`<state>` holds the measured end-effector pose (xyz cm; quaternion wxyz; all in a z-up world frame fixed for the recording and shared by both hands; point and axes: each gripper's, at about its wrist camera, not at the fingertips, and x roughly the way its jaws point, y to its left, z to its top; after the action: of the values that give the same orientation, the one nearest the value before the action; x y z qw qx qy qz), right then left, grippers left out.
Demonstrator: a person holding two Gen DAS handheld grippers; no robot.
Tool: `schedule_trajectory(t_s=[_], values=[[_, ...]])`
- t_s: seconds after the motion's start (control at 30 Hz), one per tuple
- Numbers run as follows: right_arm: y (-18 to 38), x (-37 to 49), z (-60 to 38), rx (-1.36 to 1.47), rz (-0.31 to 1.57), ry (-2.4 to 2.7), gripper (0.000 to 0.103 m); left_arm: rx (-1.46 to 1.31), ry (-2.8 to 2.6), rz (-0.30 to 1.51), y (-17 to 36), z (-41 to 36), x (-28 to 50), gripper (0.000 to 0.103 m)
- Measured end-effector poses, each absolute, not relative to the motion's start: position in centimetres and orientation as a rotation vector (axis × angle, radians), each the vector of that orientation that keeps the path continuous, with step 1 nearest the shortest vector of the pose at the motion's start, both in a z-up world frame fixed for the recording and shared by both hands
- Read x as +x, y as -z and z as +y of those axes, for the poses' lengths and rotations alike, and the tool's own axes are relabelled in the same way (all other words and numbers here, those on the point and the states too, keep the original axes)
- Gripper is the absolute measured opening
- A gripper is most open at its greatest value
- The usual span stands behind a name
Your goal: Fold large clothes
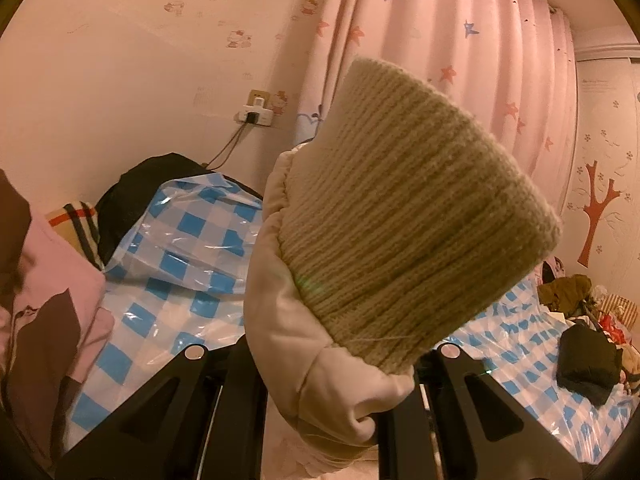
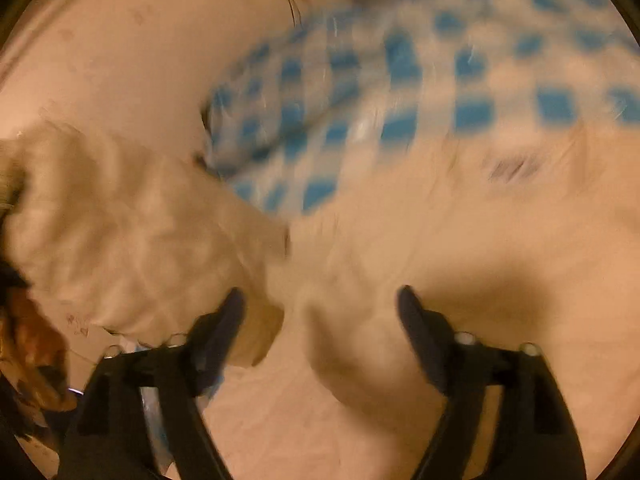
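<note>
Nearest to the left wrist camera is the soft cream padded sleeve of a large jacket [image 1: 320, 364], which ends in a ribbed beige knitted cuff [image 1: 404, 216] standing up high before the pink star-printed curtain [image 1: 460, 40]. The left gripper [image 1: 320, 416] has its two black fingers pressed against this sleeve from both sides, so it grips the fabric and holds it in the air above the blue-and-white checked plastic sheet [image 1: 192, 248]. In the right wrist view, which is much blurred, the right gripper [image 2: 320, 304] has its fingers wide apart over the cream jacket body [image 2: 440, 240], with nothing between them. The risk seems to be in the grip: the padding is thick and slippery, so the sleeve could slide out when it is carried across, and the fold would fall crooked.
</note>
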<state>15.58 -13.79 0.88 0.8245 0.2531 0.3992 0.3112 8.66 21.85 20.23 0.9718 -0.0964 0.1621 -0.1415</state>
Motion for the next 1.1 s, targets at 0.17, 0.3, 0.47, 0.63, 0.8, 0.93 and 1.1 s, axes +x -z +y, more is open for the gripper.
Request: schedule_trajectory(t_s=[0.17, 0.3, 0.47, 0.63, 0.8, 0.93, 1.1], values=[[4.6, 16.0, -23.6, 0.606, 1.024, -0.359, 0.083, -0.207, 0.328, 0.346, -19.8, 19.3, 9.1, 0.009], [5.8, 14.5, -28.7, 0.86, 0.99, -0.484, 0.075, -0.16, 0.41, 0.384, -19.3, 13.9, 9.4, 0.009], [3.5, 12.7, -31.9, 1.069, 0.865, -0.71, 0.088, -0.078, 0.573, 0.485, -15.7, 3.8, 10.3, 0.009], [6.4, 12.9, -36.3, 1.291, 0.813, -0.717, 0.092, -0.013, 0.703, 0.819, -4.7, -6.7, 13.9, 0.013], [8.5, 13.4, -37.8, 1.381, 0.827, -0.731, 0.092, 0.103, 0.707, 1.014, 2.9, -10.8, 14.2, 0.02], [8.3, 13.4, -37.8, 1.356, 0.843, -0.743, 0.092, 0.139, 0.703, 0.987, 1.4, -10.2, 13.7, 0.024], [6.4, 14.1, -34.7, 1.312, 0.926, -0.891, 0.093, 0.247, 0.666, 0.945, -0.5, -10.2, 13.8, 0.041]])
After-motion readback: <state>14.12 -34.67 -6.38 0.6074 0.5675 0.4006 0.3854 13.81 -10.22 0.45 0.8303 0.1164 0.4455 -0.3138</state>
